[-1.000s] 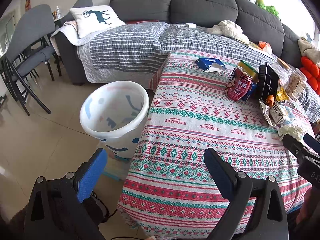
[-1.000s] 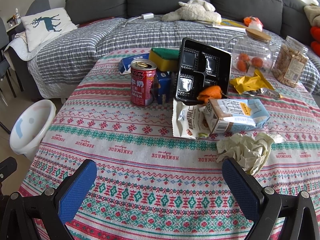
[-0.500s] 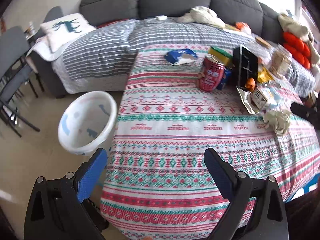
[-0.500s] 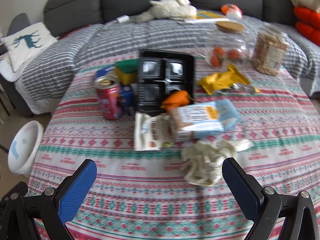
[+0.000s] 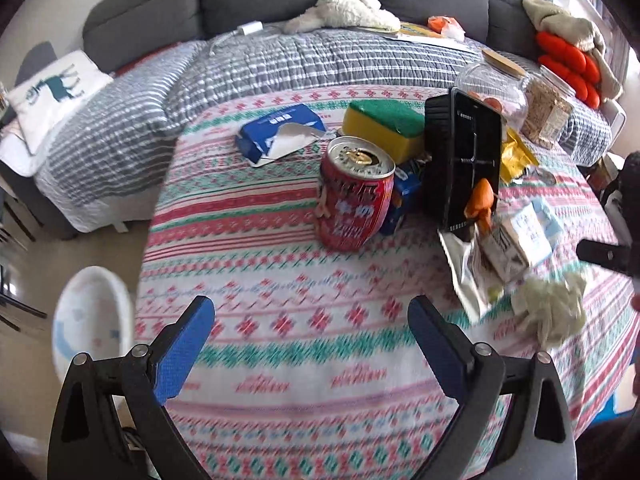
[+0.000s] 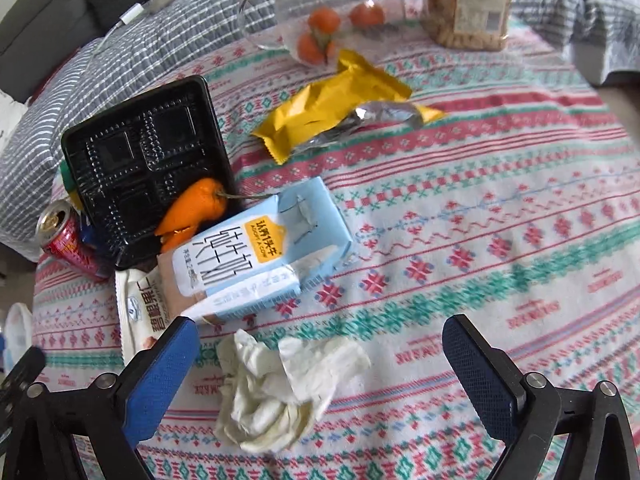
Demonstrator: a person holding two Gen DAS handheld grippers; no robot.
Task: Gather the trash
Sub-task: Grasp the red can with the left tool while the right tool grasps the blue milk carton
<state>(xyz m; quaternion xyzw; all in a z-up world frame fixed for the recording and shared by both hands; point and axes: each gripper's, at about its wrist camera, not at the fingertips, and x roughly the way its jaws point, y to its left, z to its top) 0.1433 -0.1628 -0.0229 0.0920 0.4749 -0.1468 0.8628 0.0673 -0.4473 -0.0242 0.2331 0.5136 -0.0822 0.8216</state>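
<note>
A crumpled white tissue (image 6: 280, 388) lies on the patterned tablecloth (image 6: 500, 208), just in front of my open, empty right gripper (image 6: 320, 356); it also shows in the left wrist view (image 5: 552, 312). Behind it lie a light blue milk carton (image 6: 256, 256), a white snack wrapper (image 6: 136, 312), orange peel (image 6: 196, 208) in a black plastic tray (image 6: 140, 152), and a yellow wrapper (image 6: 336, 108). A red drink can (image 5: 352, 196) stands ahead of my open, empty left gripper (image 5: 312, 340). A white trash bin (image 5: 92, 320) stands on the floor at the table's left.
A blue tissue pack (image 5: 280, 132), a yellow-green sponge (image 5: 384, 128), a glass jar with oranges (image 6: 328, 20) and a jar of snacks (image 6: 468, 4) sit further back. A grey sofa (image 5: 280, 0) with a striped cover lies behind the table.
Both grippers have moved forward over the table. The left view swung right, from the bin toward the can. The right gripper came close above the tissue. Both stayed open.
</note>
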